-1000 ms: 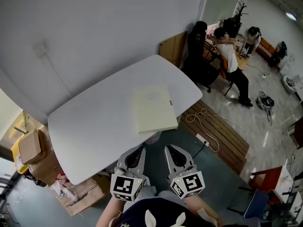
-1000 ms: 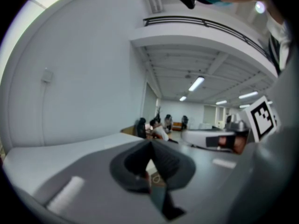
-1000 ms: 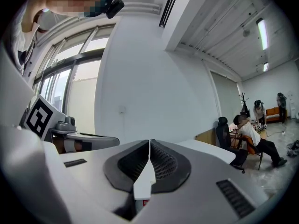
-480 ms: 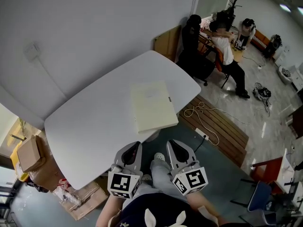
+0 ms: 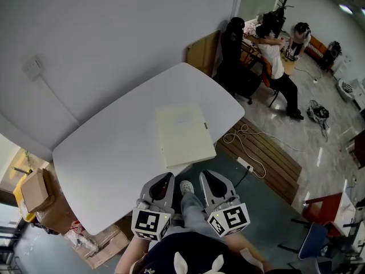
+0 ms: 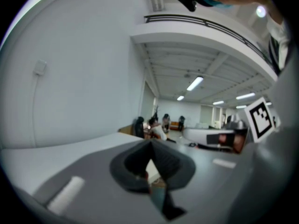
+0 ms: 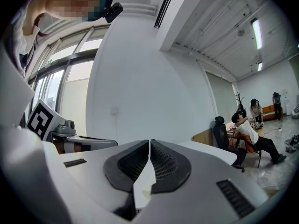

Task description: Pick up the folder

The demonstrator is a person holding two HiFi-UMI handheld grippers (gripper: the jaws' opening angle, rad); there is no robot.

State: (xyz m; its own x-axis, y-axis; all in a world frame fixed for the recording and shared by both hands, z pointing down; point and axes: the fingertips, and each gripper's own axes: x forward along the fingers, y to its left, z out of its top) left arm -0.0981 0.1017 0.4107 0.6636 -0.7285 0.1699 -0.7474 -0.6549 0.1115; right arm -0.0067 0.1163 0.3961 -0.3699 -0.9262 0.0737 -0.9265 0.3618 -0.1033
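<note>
While both grippers hung short of the table, the pale yellow, flat rectangular folder (image 5: pixel 181 133) lay closed on the white rounded-corner tabletop (image 5: pixel 108 153), toward its right end and close to the near edge; whether it overhung that edge couldn't be told. The left gripper (image 5: pixel 165 180) had its jaws pressed fully together with nothing between them. The right gripper (image 5: pixel 207 179) was the same, dark ribbed pads meeting, empty. Both sat side by side on the person's side of the table, apart from the folder, with a white shoe (image 5: pixel 186 187) between them in the head view. Pick not yet started, by my reading. Likely risks: going in with the jaws closed like this would just shove the folder across the smooth top instead of gripping it. The folder looked thin and flat, so a jaw might fail to get under it and skid over the cover. If only the top cover got pinched, the folder could flop open. A push from the far side or a weak pinch near the rim could drop it onto the floor, where a white cable (image 5: pixel 251 138) lay.
</note>
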